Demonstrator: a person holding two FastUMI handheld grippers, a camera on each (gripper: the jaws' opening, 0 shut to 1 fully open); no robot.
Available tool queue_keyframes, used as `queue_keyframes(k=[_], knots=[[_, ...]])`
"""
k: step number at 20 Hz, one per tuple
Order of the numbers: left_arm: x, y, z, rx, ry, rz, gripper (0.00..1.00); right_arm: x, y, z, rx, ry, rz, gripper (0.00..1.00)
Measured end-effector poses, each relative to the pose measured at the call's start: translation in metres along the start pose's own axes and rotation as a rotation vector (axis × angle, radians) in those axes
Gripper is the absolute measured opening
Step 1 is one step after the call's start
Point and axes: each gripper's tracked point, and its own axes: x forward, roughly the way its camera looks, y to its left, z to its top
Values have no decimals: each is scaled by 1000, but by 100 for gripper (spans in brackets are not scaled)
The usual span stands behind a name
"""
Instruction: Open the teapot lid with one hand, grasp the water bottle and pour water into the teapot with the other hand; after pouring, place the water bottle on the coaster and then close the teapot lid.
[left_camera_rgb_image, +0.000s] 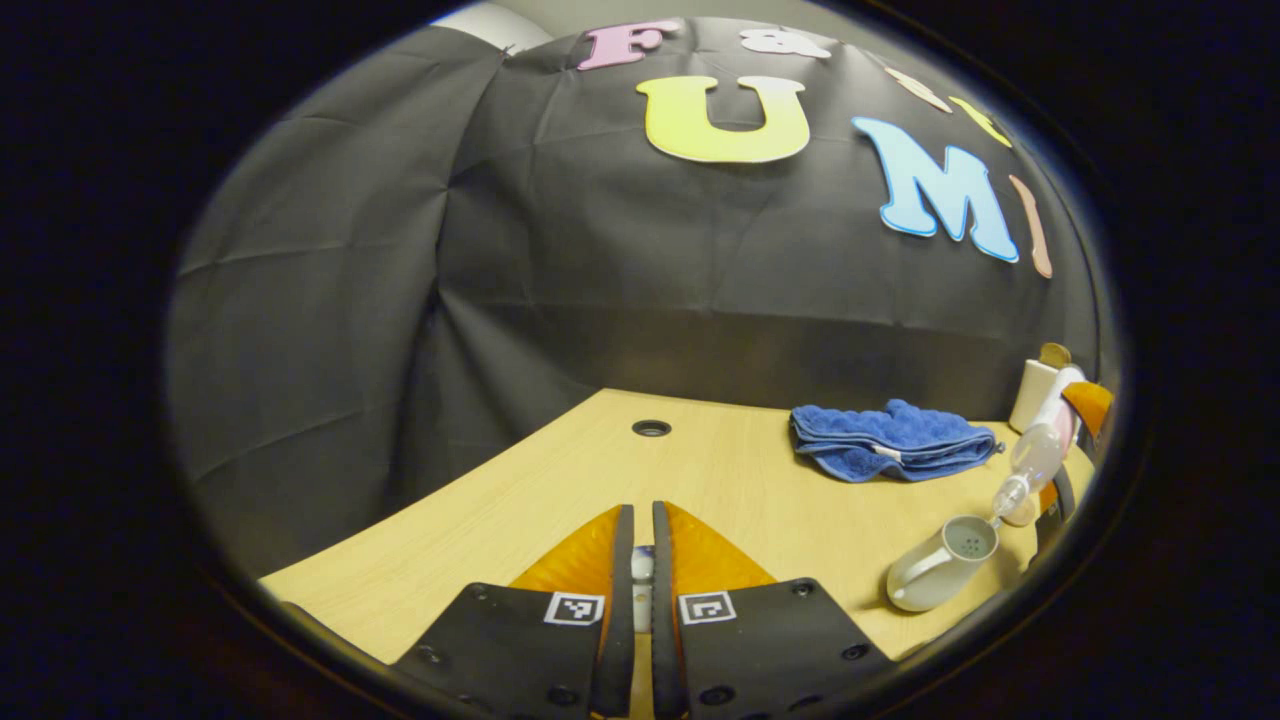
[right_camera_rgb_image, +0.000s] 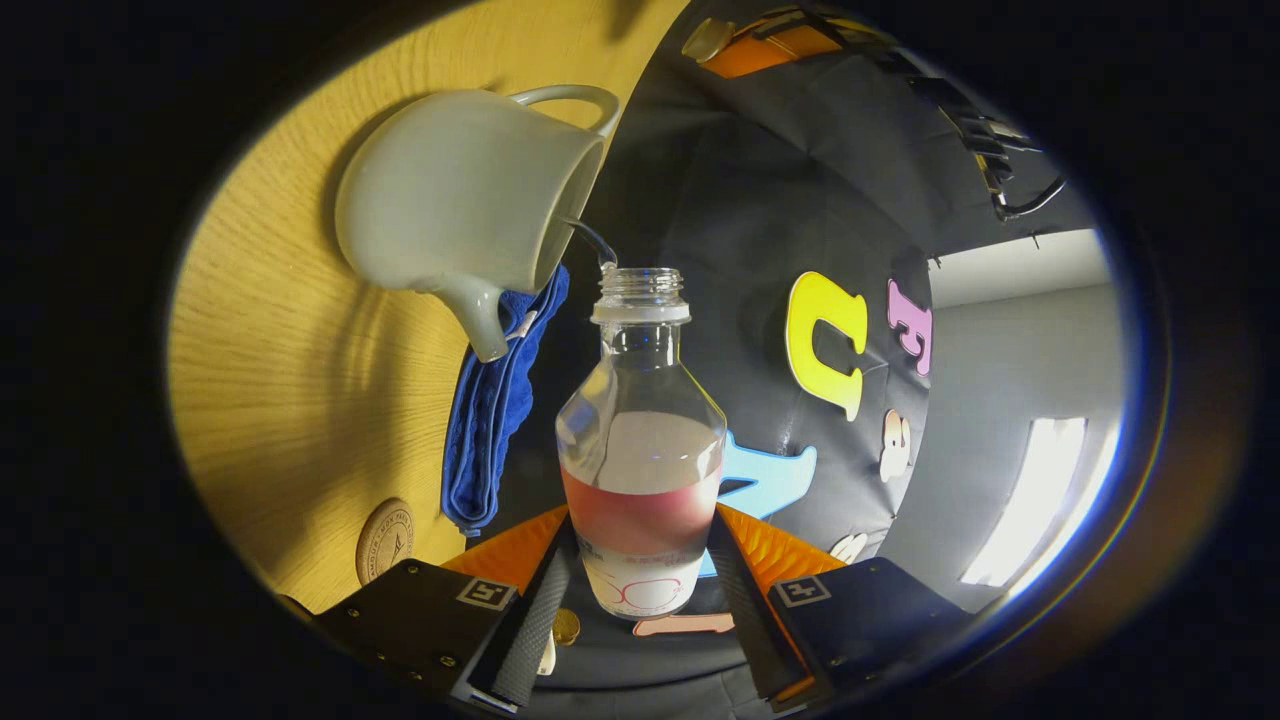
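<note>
glossy ceramic teapot (right_camera_rgb_image: 455, 205), clear plastic bottle (right_camera_rgb_image: 641, 440)

The clear, uncapped bottle (right_camera_rgb_image: 640, 440), partly full, is tipped with its mouth over the open white teapot (right_camera_rgb_image: 460, 195), a thin stream running in, while the round coaster (right_camera_rgb_image: 385, 540) lies on the table.

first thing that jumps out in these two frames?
The water bottle, gripped by the right gripper, is tipped with a thin stream running into the open white teapot on the wooden table. The left gripper pinches the small lid; a blue towel lies behind.
</note>
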Motion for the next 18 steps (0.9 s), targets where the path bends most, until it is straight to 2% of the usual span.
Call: queue_keyframes(k=[18], knots=[[1, -5, -4, 8, 16, -14, 14, 13, -14, -6, -80, -36, -50, 78]])
